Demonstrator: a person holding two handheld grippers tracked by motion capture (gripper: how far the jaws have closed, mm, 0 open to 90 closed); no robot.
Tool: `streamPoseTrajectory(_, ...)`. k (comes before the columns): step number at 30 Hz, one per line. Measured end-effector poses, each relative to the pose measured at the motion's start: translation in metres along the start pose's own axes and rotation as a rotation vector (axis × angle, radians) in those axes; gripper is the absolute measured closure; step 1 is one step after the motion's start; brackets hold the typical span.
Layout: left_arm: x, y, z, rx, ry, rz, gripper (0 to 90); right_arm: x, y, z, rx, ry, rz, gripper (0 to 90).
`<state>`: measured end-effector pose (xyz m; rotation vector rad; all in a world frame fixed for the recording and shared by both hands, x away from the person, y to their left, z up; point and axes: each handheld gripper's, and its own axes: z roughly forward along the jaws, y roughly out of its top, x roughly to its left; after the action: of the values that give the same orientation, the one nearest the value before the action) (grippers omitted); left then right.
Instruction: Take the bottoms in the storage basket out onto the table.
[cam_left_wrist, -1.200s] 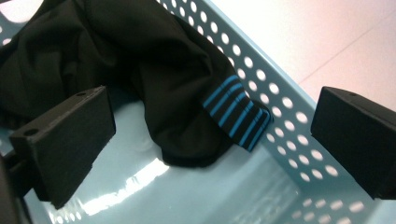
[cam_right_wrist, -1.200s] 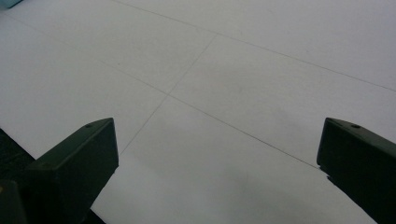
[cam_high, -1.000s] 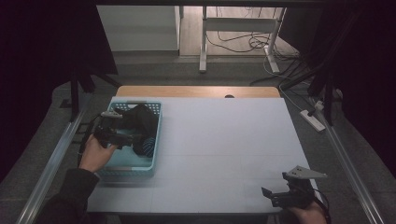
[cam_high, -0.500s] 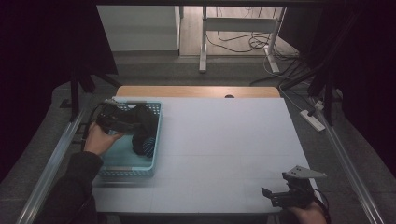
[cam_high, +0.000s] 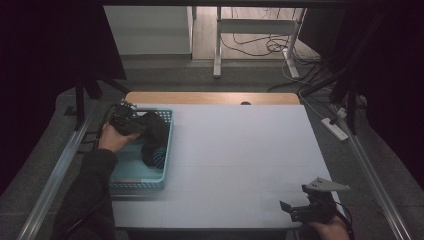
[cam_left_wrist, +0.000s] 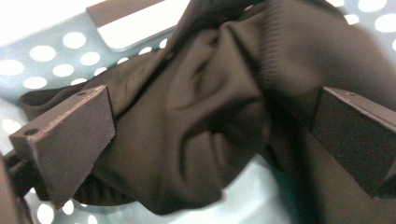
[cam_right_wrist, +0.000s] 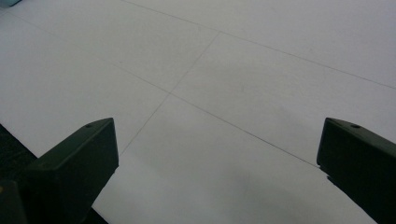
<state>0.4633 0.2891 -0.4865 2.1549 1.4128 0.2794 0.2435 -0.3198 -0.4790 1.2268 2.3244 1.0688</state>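
Observation:
A teal perforated basket (cam_high: 135, 181) stands on the left of the white table (cam_high: 235, 150). A dark crumpled cloth (cam_high: 152, 132) lies in it, with a blue-patterned patch (cam_high: 159, 156) at its near end. My left gripper (cam_high: 134, 126) reaches into the basket's far end. In the left gripper view the left gripper (cam_left_wrist: 210, 133) is open, its jaws spread to either side of a bunched fold of the dark cloth (cam_left_wrist: 210, 107), and the basket wall (cam_left_wrist: 46, 60) shows behind. My right gripper (cam_high: 287, 209) rests at the table's front right corner. In its own view the right gripper (cam_right_wrist: 215, 158) is open over bare table (cam_right_wrist: 233, 70).
Metal rails (cam_high: 60, 165) run along both sides of the table. A wooden strip (cam_high: 210, 97) borders the far edge. Cables and a power strip (cam_high: 334, 127) lie on the floor at the right. A white panel (cam_left_wrist: 135, 23) sits on the basket wall.
My left hand and gripper have moved toward the far end of the basket, onto the dark cloth. The right gripper has stayed still.

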Motion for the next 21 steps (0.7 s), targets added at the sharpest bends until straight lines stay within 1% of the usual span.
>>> streamPoseTrajectory(1,0.002,0.001,0.004,0.009,0.002,-0.010,0.0,0.000,0.000,0.000,0.001,0.000,0.000,0.0)
streamPoseTrajectory(2,0.002,0.001,0.004,0.009,0.002,-0.010,0.0,0.000,0.000,0.000,0.001,0.000,0.000,0.0)
streamPoseTrajectory(3,0.002,0.003,0.009,0.027,0.018,-0.010,0.0,0.000,0.000,0.000,0.001,0.001,0.000,0.0)
streamPoseTrajectory(5,0.002,0.006,0.013,0.041,0.024,-0.009,0.0,0.000,0.000,0.000,0.000,0.001,0.000,0.0)
streamPoseTrajectory(6,0.002,0.006,0.013,0.041,0.024,-0.009,0.0,0.000,0.000,0.000,0.000,0.001,0.000,0.0)
streamPoseTrajectory(8,0.004,0.007,0.018,0.063,0.025,-0.011,0.0,0.000,0.000,0.000,0.000,0.002,-0.001,0.0)
streamPoseTrajectory(9,0.004,0.007,0.018,0.063,0.025,-0.011,0.0,0.000,0.000,0.000,0.000,0.002,-0.001,0.0)
streamPoseTrajectory(10,0.003,0.008,0.022,0.085,0.026,-0.003,0.1,0.000,0.000,0.000,0.000,0.003,-0.002,0.0)
streamPoseTrajectory(11,0.003,0.008,0.022,0.085,0.026,-0.003,0.7,0.000,0.000,0.000,0.000,0.003,-0.002,0.0)
streamPoseTrajectory(12,0.001,0.008,0.027,0.122,0.018,0.019,2.6,0.000,0.000,0.000,0.001,0.004,-0.002,0.0)
streamPoseTrajectory(14,-0.003,0.008,0.032,0.167,0.049,0.056,4.5,0.000,0.000,0.000,0.001,0.003,-0.002,0.0)
streamPoseTrajectory(15,-0.003,0.008,0.032,0.167,0.049,0.056,6.7,0.001,0.000,0.000,0.002,0.003,-0.003,0.0)
streamPoseTrajectory(16,-0.006,0.007,0.036,0.197,0.092,0.079,9.9,0.001,0.000,0.000,0.002,0.002,-0.003,0.0)
streamPoseTrajectory(17,-0.006,0.007,0.036,0.197,0.092,0.079,11.4,0.001,0.000,0.000,0.002,0.002,-0.003,0.0)
streamPoseTrajectory(19,-0.007,0.007,0.038,0.205,0.111,0.062,17.6,0.001,0.000,0.000,0.003,0.003,-0.003,0.0)
streamPoseTrajectory(21,-0.006,0.008,0.035,0.203,0.121,0.038,28.5,0.001,0.000,0.000,0.002,0.003,-0.003,0.0)
